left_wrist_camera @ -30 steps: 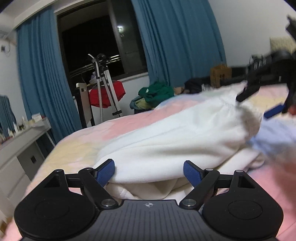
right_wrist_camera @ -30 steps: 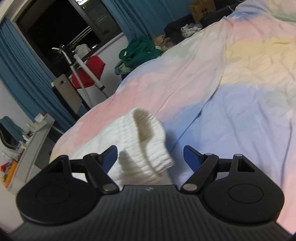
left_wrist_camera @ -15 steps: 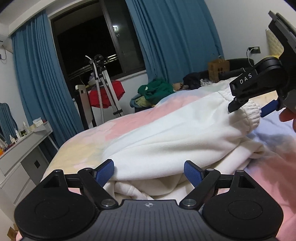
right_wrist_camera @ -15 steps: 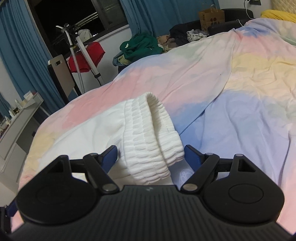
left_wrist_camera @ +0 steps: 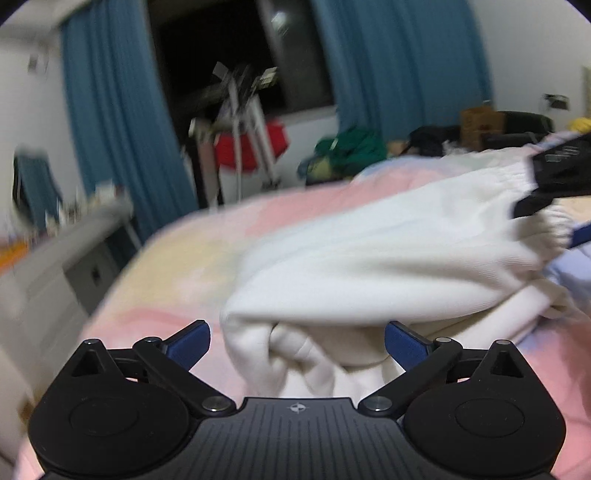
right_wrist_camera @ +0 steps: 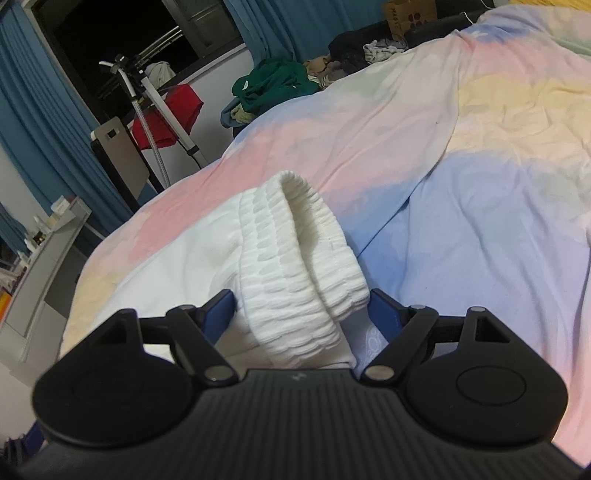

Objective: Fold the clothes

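A white garment (left_wrist_camera: 369, 258) lies bunched on the pastel bedspread (right_wrist_camera: 480, 184). My left gripper (left_wrist_camera: 295, 343) hovers at its near folded edge. Its jaws are opening, and the fold lies between the blue pads (left_wrist_camera: 188, 345) without being pressed. My right gripper (right_wrist_camera: 301, 310) stands open astride the garment's ribbed waistband (right_wrist_camera: 295, 251), which loops up between its pads, loose and not squeezed. In the left wrist view, one black finger (left_wrist_camera: 554, 173) of the right gripper shows at the garment's far right end. The left wrist view is blurred.
A grey desk (right_wrist_camera: 48, 251) stands beyond the bed's left edge. Behind the bed are a white stand with a red cloth (right_wrist_camera: 166, 110), a pile of green clothes (right_wrist_camera: 273, 85), a cardboard box (right_wrist_camera: 410, 14) and blue curtains (left_wrist_camera: 122, 129).
The left jaws have spread wider and come off the fold they pinched. The left view has shifted, so the garment sits further right. The waistband now fills more of the gap between the right pads.
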`<state>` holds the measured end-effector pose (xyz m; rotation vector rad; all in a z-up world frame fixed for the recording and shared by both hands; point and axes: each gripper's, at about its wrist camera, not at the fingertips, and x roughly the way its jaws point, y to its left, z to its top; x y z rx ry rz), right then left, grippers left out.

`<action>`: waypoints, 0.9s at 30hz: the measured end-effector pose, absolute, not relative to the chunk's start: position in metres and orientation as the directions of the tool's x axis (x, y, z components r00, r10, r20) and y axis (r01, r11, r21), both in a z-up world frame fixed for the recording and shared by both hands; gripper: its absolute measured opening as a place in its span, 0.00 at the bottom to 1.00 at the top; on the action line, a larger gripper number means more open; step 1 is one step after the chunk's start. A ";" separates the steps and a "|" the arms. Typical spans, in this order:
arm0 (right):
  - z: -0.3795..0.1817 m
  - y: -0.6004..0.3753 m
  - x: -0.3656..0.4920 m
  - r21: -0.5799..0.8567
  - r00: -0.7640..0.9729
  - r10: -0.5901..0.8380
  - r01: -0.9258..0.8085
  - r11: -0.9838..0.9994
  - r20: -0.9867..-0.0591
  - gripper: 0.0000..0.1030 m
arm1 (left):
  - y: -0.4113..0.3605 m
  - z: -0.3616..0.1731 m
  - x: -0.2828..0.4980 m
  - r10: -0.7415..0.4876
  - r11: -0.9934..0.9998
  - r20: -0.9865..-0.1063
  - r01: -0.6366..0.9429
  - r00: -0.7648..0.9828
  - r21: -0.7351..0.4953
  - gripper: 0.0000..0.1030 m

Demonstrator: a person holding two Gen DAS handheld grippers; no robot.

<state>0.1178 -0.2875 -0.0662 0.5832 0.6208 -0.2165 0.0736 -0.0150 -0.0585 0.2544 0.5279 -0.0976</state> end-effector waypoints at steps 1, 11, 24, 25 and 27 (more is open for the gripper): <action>-0.067 -0.287 0.118 0.448 0.797 -0.020 0.360 0.818 -0.604 0.79 | -0.010 -0.060 0.079 -0.021 0.973 -0.533 0.141 0.846 0.185 0.98; -0.087 -0.295 0.121 0.560 0.780 0.066 0.386 0.733 -0.623 0.79 | 0.015 -0.055 0.089 -0.022 0.996 -0.576 0.070 0.817 0.060 0.97; -0.091 -0.288 0.123 0.566 0.781 0.054 0.400 0.721 -0.622 0.79 | 0.007 -0.050 0.092 -0.050 0.992 -0.514 0.101 0.856 0.073 0.96; -0.092 -0.289 0.123 0.573 0.784 0.060 0.397 0.717 -0.618 0.79 | 0.007 -0.050 0.094 -0.050 0.992 -0.511 0.100 0.858 0.071 0.96; -0.089 -0.287 0.122 0.565 0.794 0.050 0.386 0.729 -0.606 0.80 | 0.008 -0.051 0.096 -0.059 0.994 -0.499 0.097 0.865 0.050 0.96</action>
